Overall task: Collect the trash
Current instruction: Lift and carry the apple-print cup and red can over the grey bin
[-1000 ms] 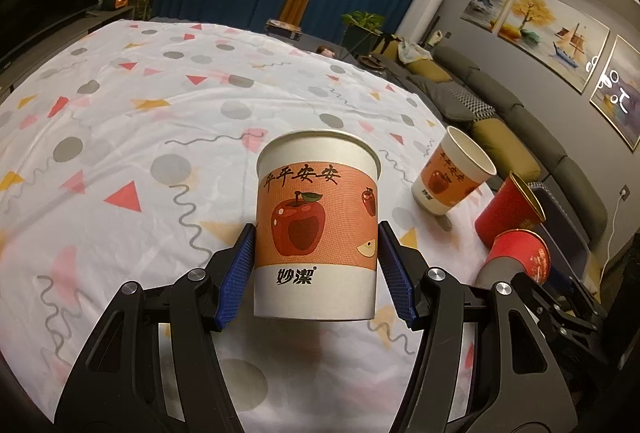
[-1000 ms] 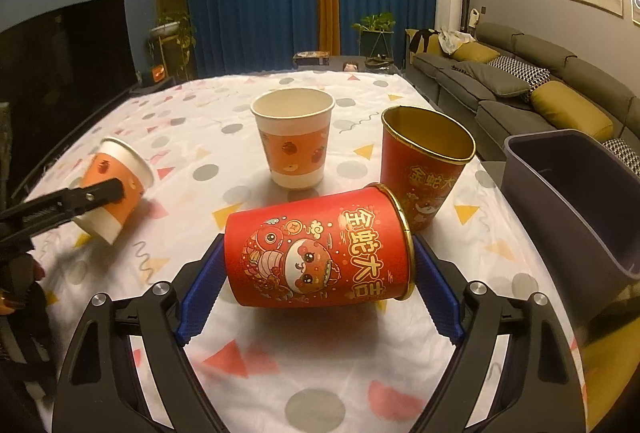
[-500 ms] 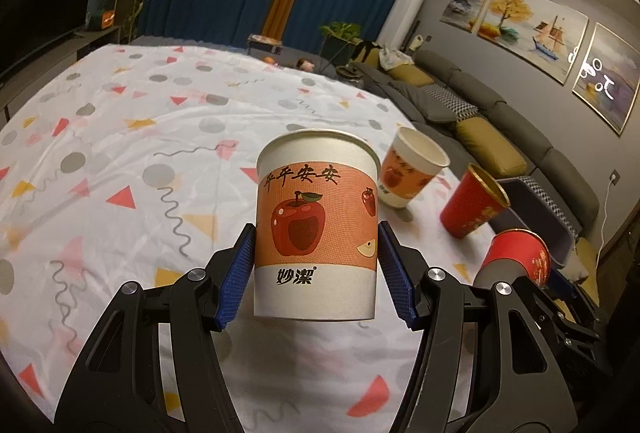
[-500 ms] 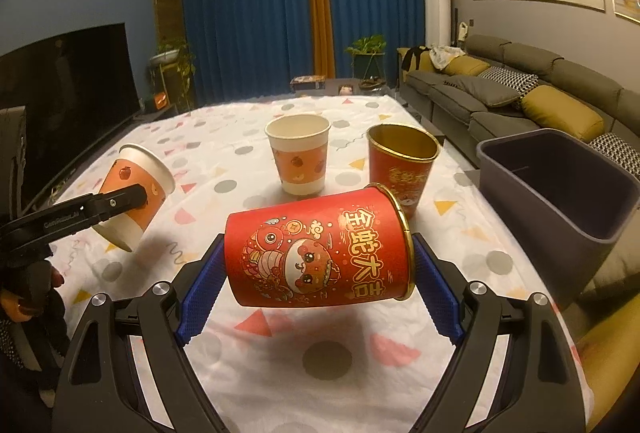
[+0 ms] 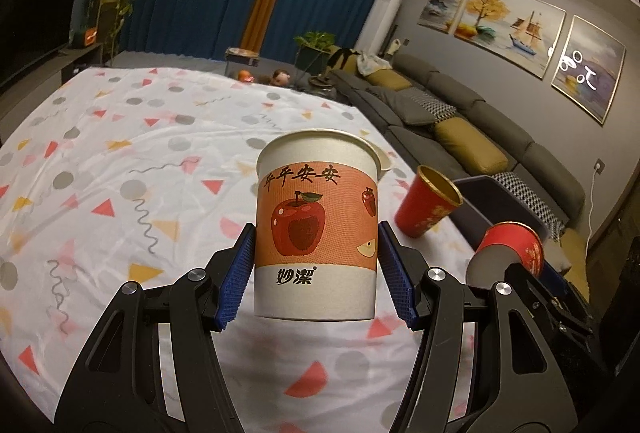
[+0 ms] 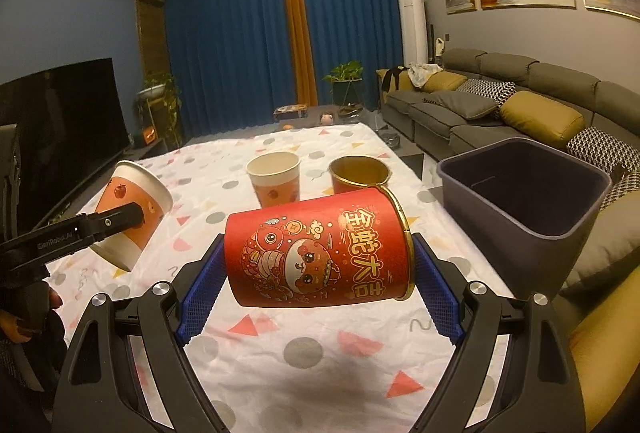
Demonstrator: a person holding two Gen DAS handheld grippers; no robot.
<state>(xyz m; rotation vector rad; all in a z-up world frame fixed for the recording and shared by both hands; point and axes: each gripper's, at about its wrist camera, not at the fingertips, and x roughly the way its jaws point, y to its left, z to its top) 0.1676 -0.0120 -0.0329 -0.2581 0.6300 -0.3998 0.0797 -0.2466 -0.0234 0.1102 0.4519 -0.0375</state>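
While the left gripper clamps its blue pads against both sides of an upright apple-print paper cup, the cup hangs clear above the table, whose white cloth carries grey dots, coloured triangles and squiggles. In the right wrist view the same cup appears tilted over the table's left edge. The right gripper pinches a red paper cup lying on its side between the pads, its gold rim toward the right pad and its base toward the left, lifted off the cloth. Two more cups stand upright near the middle of the table toward its far edge: a white-and-orange cup and, just beside it on the right, a red cup with a gold inside, partly hidden behind the held red one. A dark grey bin sits off the table's right edge, open at the top, with a grey sofa and mustard cushions behind it.
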